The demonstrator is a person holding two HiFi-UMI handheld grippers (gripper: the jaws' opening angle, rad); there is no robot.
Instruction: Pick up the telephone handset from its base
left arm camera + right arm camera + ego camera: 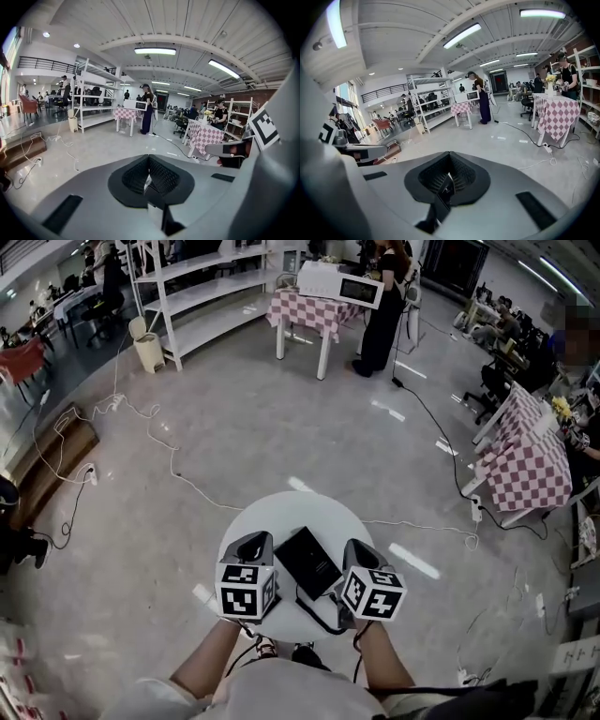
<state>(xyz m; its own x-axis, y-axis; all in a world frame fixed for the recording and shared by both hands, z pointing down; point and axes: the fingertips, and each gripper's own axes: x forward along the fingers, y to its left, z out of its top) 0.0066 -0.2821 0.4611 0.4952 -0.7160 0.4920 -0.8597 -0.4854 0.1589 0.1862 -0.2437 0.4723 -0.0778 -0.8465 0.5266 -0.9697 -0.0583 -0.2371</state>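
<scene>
A black telephone [307, 562] lies in the middle of a small round white table [281, 512], and its black cord [319, 617] loops off the near edge. I cannot tell the handset from the base. My left gripper [255, 542] hovers just left of the phone and my right gripper [357, 549] just right of it. Neither touches the phone. In the left gripper view my left gripper [149, 178] is shut with nothing between its ribbed pads. The right gripper view shows my right gripper [449, 180] shut and empty too. Neither gripper view shows the phone.
White cables [178, 474] and a black cable [441, 442] trail over the grey floor around the table. A checked table [309, 313] with a person beside it stands far ahead, another checked table [530, 460] is at the right, white shelving [202, 292] at the back left.
</scene>
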